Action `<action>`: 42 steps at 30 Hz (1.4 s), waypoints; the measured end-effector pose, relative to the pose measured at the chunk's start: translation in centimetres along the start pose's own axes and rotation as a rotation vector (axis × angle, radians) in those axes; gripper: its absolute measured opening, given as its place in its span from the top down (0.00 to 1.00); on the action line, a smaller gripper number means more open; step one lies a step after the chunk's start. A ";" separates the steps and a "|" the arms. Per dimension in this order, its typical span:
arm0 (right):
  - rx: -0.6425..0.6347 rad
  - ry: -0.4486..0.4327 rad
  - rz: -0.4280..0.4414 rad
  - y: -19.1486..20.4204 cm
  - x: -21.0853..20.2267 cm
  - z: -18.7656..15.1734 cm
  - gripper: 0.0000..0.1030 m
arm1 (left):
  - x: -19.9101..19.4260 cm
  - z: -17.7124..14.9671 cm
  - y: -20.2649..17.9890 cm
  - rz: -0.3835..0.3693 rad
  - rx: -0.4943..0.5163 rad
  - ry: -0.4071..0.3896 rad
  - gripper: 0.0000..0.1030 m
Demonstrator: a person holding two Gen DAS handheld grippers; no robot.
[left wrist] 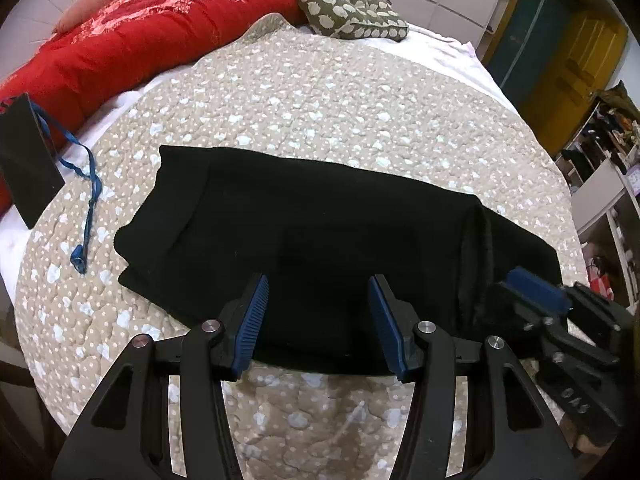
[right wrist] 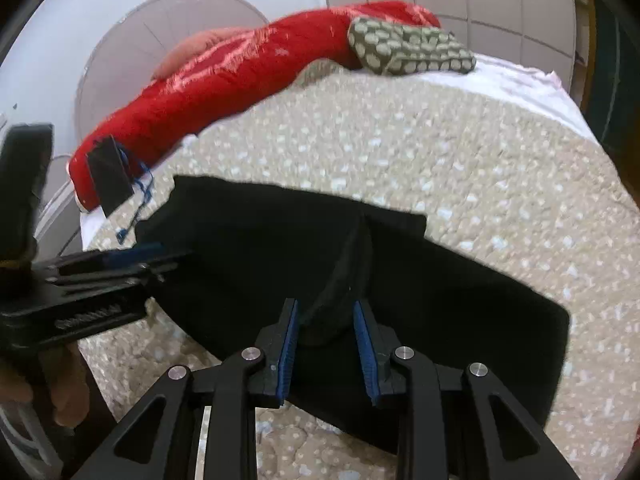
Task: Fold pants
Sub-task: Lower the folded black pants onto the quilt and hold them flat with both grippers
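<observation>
Black pants [left wrist: 320, 208] lie folded lengthwise across the quilted beige bedspread [left wrist: 320, 92]. My left gripper [left wrist: 318, 284] hovers over their near edge, open, with its blue pads [left wrist: 256, 312] wide apart and pinching nothing. My right gripper [right wrist: 325, 306] is shut on a raised fold of the pants [right wrist: 460, 300], and a ridge of cloth runs up between its pads [right wrist: 290, 344]. The left wrist view shows the right gripper [left wrist: 536, 288] at the pants' right end. In the right wrist view the left gripper [right wrist: 132, 256] reaches in from the left.
A red duvet [left wrist: 140, 40] and a spotted green pillow [left wrist: 352, 8] lie along the far side of the bed. A black card with a blue lanyard [left wrist: 90, 200] sits at the left. Shelves [left wrist: 608, 184] stand beyond the right edge. A hand [right wrist: 60, 392] holds the left gripper.
</observation>
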State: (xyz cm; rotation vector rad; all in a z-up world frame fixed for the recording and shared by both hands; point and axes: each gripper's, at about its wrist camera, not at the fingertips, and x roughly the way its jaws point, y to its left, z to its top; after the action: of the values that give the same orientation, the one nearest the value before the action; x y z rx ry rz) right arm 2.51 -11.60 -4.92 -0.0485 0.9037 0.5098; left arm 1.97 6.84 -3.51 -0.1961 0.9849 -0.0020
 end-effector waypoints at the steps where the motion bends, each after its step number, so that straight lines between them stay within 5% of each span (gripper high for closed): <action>1: 0.005 -0.013 -0.004 0.0 -0.5 0.1 0.74 | 0.0 0.0 0.0 -0.003 -0.001 -0.001 0.50; 30: 0.075 0.026 -0.093 -2.5 3.1 1.8 0.71 | 0.9 -0.6 2.3 -0.031 -0.079 0.042 0.50; 31: 0.045 0.017 -0.086 -2.4 3.4 1.7 0.72 | 0.9 -0.7 2.2 -0.030 -0.077 0.041 0.50; 33: 0.008 0.010 -0.065 -2.0 3.5 1.6 0.92 | 0.9 -0.8 2.2 -0.029 -0.074 0.042 0.50; 36: 0.009 -0.010 -0.001 -1.6 2.4 1.8 0.96 | 0.6 -0.8 2.4 -0.034 -0.082 0.037 0.50; 42: -0.008 0.007 -0.014 -0.9 3.3 1.6 0.96 | 0.5 -0.8 2.4 0.004 -0.076 0.019 0.50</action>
State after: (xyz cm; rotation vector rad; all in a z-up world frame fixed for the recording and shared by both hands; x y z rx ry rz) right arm 5.76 -10.68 -6.63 -0.0636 0.9073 0.5006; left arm 1.34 9.02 -4.75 -0.2639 1.0053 0.0372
